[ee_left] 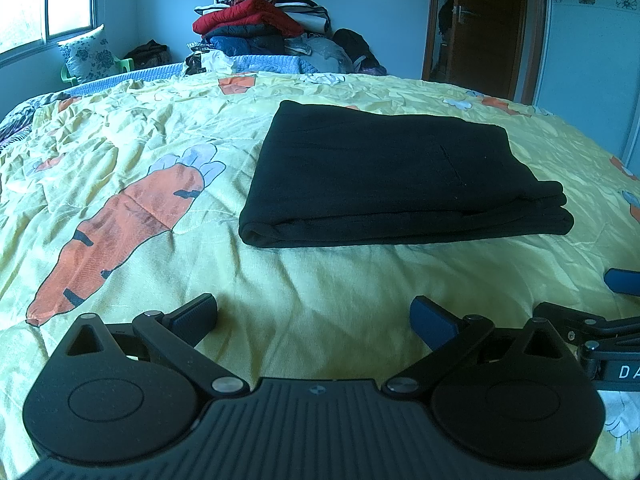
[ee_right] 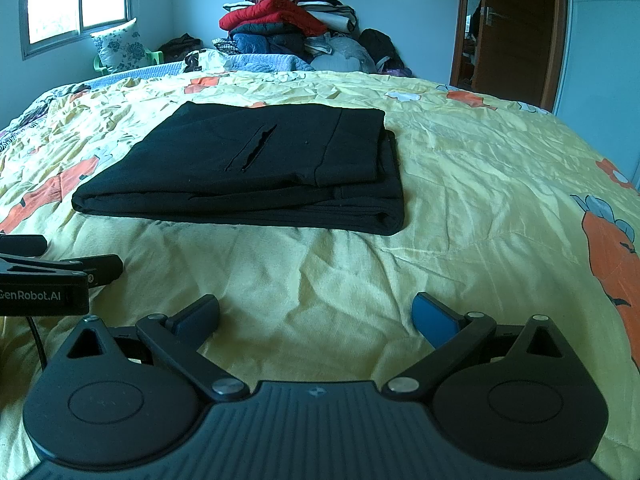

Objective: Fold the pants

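Yellow carrot-print bedspread (ee_left: 320, 280), clothes heap (ee_left: 260, 20) behind. Black pants (ee_left: 380, 176) lie folded, centre bed, apart from both tools. Left gripper (ee_left: 314, 320) and right gripper (ee_right: 316, 318) jaws spread, empty. Looks finished; if tidying, square the offset right-side layers gently.

In the right wrist view, the words "GenRobot.AI" stand in light letters on the black body of the left gripper (ee_right: 60, 258), at the left edge of the picture; the first letter is partly cut by the edge. In the left wrist view, the letters "DA" are readable on the black body of the right gripper (ee_left: 592, 300), at the right edge, and the rest of this word is cut off.
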Available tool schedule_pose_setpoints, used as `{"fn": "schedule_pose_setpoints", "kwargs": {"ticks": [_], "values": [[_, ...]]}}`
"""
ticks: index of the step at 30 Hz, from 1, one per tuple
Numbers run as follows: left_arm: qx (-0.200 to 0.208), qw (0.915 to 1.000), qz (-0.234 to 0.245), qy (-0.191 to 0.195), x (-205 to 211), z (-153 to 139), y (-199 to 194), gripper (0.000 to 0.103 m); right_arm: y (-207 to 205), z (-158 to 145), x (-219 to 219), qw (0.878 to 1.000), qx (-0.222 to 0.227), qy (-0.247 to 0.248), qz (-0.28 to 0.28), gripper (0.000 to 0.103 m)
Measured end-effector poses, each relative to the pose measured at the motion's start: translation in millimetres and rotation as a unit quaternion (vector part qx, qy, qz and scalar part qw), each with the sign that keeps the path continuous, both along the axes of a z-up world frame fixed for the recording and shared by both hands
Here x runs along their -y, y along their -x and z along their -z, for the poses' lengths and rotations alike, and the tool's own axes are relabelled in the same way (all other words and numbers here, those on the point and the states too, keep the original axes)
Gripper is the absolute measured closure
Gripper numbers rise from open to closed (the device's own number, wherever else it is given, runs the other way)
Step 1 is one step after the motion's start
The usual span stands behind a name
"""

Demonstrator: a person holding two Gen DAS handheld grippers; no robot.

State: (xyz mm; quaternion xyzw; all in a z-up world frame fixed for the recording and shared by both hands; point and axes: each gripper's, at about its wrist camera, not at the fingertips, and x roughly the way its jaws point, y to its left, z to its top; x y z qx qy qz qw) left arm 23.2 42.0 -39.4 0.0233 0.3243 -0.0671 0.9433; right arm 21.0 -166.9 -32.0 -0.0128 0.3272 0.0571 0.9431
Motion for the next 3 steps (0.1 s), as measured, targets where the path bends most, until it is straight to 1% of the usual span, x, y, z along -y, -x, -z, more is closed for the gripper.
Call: {"fn": "schedule_pose_setpoints", "kwargs": {"ticks": [3], "values": [[0.0, 1.0, -0.001, 0.0, 0.0, 0.1, 0.0, 0.0, 0.0, 0.0, 0.0, 1.0, 0.0, 0.0, 0.0, 0.0]]}}
